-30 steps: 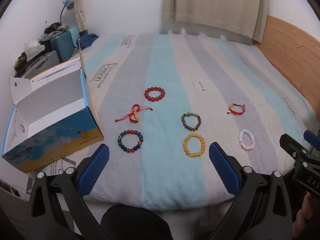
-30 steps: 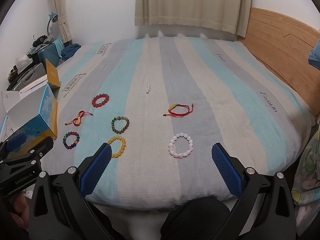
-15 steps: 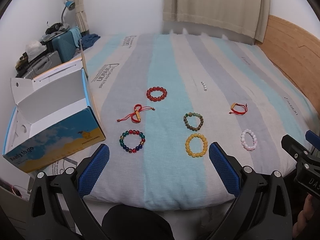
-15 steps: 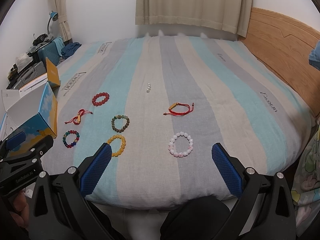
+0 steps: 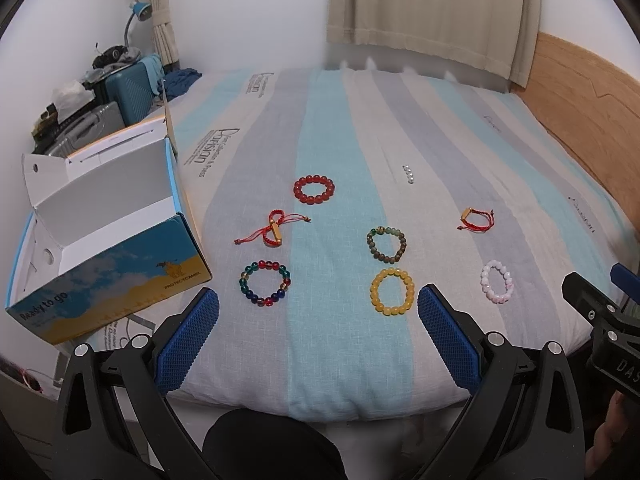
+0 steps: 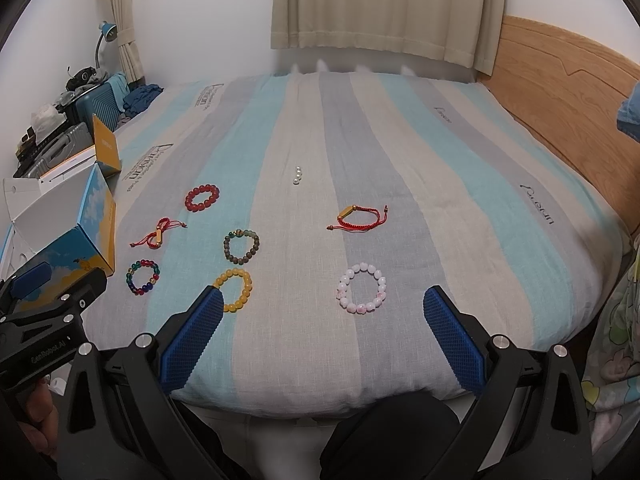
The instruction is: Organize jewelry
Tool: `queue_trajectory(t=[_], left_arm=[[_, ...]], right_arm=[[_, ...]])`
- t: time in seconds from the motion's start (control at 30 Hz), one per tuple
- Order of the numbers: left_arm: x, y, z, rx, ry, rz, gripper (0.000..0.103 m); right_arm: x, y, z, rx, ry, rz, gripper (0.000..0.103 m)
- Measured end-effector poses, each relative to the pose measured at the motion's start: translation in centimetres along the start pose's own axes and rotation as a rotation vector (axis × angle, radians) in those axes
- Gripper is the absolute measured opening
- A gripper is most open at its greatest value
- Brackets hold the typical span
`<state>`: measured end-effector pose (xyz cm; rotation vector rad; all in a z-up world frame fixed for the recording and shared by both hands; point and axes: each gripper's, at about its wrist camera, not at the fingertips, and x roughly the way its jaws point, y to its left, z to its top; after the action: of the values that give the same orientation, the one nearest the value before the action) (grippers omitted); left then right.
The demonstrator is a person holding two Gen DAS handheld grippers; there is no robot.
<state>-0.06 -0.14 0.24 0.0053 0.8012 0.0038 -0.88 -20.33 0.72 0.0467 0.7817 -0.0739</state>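
Note:
Several bracelets lie on the striped bed [image 5: 340, 128]: red beads [image 5: 314, 189], a red cord with a gold bar [image 5: 274, 229], multicolour beads [image 5: 265, 282], green-brown beads [image 5: 386, 243], yellow beads [image 5: 392, 291], pink beads [image 6: 362, 288], a second red cord [image 6: 357, 216] and a few pearls [image 6: 297, 176]. An open blue-and-yellow box [image 5: 104, 240] stands at the bed's left edge. My left gripper [image 5: 318, 316] is open and empty, just short of the yellow and multicolour bracelets. My right gripper [image 6: 323, 320] is open and empty, near the pink bracelet.
Suitcases [image 5: 132, 92] and clutter with a blue lamp [image 5: 140, 10] stand at the far left. A wooden headboard [image 6: 560, 92] runs along the right. Curtains [image 6: 380, 4] hang behind the bed. A dark knee [image 5: 272, 444] shows below the front edge.
Both grippers have drifted slightly closer to the bed; the bracelets sit a little lower and nearer in both views. Nothing has been picked up.

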Motion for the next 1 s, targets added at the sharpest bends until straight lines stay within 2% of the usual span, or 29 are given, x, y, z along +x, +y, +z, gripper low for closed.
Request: queue_trajectory(t=[1.0], left_arm=[[-0.09,-0.20,-0.15,0.016,0.000,0.005,0.097]], right_arm=[[-0.12,0.04,-0.48,-0.001,0.003,-0.007,0.096]])
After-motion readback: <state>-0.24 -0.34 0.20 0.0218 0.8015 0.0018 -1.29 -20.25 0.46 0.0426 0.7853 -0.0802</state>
